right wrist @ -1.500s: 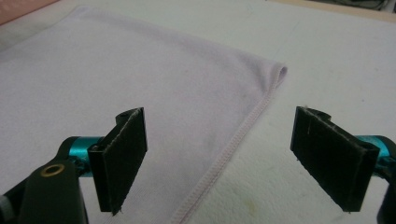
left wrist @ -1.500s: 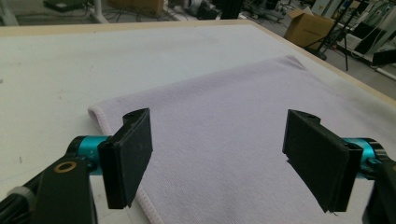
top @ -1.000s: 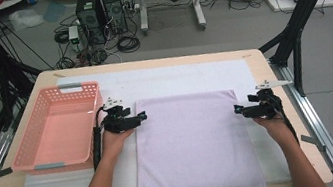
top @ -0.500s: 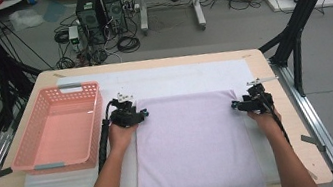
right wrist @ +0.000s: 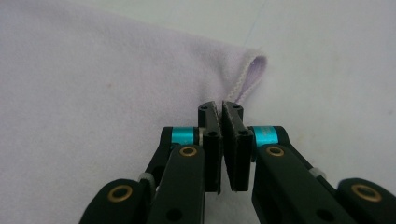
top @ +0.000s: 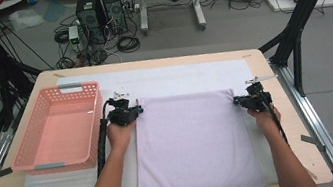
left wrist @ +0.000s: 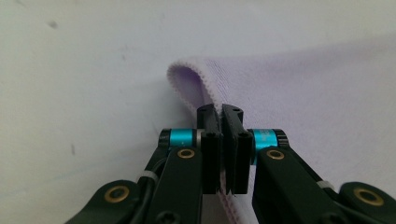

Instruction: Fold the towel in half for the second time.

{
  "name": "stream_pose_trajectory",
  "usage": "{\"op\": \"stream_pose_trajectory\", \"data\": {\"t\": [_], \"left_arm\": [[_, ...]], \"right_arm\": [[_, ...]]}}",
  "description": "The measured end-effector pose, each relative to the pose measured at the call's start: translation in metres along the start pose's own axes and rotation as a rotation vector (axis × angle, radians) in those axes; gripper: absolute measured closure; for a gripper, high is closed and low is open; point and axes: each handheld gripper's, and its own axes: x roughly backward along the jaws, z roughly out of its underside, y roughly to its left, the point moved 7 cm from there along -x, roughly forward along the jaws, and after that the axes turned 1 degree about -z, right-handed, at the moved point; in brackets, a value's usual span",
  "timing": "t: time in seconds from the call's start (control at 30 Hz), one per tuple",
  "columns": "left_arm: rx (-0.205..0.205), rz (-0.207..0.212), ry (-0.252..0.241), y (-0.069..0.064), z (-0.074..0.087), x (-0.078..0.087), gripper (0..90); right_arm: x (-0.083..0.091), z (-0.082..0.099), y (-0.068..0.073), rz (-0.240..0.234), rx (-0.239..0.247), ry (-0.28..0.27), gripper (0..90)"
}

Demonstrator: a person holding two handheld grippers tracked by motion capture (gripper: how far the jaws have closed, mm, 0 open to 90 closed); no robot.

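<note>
A lilac towel [top: 193, 145] lies flat on the white mat in the middle of the table. My left gripper [top: 133, 112] sits at the towel's far left corner [left wrist: 187, 81]; its jaws have just been closing and now pinch the towel's hem between them. My right gripper [top: 238, 102] sits at the far right corner [right wrist: 252, 70]; its jaws have also just been closing and clamp the stitched edge there. In both gripper views the corner curls up just beyond the fingertips [left wrist: 221, 112] [right wrist: 220, 109].
A pink plastic basket [top: 36, 144] stands at the table's left, beside my left hand. The white mat [top: 177, 76] covers most of the wooden table [top: 260, 58]. Black frame legs and cables stand on the floor behind.
Both hands have moved inward to the towel's far corners. Each gripper's jaws, open a second ago, have closed on the towel's edge.
</note>
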Motion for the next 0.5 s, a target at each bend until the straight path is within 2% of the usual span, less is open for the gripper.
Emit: {"op": "stream_pose_trajectory", "data": {"t": [0.03, 0.07, 0.1, 0.13, 0.2, 0.23, 0.27, 0.4, 0.43, 0.5], "left_arm": [[-0.004, -0.001, -0.019, 0.000, -0.006, 0.002, 86.2], [0.002, -0.001, -0.061, -0.001, -0.012, 0.004, 86.2], [0.014, 0.001, -0.067, 0.000, -0.016, 0.006, 86.2], [0.002, 0.001, -0.062, 0.001, -0.020, 0.006, 86.1], [-0.018, -0.001, -0.098, 0.000, -0.030, 0.009, 86.1], [-0.019, 0.006, -0.117, 0.000, -0.035, 0.010, 86.1], [-0.013, 0.006, -0.130, 0.000, -0.036, 0.011, 86.1], [-0.006, 0.040, -0.079, 0.001, -0.028, 0.011, 86.0], [-0.012, 0.048, -0.075, 0.000, -0.027, 0.013, 86.0], [-0.009, 0.065, -0.099, -0.003, -0.028, 0.019, 86.0]], "right_arm": [[0.002, -0.004, -0.001, 0.007, 0.007, -0.017, 87.1], [0.004, -0.007, -0.002, 0.009, 0.004, -0.031, 87.1], [0.006, -0.011, -0.004, 0.017, 0.003, -0.049, 87.1], [0.007, -0.016, -0.005, 0.022, 0.000, -0.062, 87.1], [0.010, -0.025, -0.007, 0.033, 0.003, -0.093, 87.1], [0.011, -0.029, -0.007, 0.046, 0.009, -0.115, 87.1], [0.012, -0.031, -0.008, 0.052, -0.006, -0.122, 87.1], [0.014, -0.031, -0.005, 0.023, -0.018, -0.145, 87.0], [0.016, -0.030, -0.003, 0.014, -0.012, -0.151, 87.0], [0.021, -0.029, -0.001, 0.003, 0.002, -0.155, 87.0]]}}
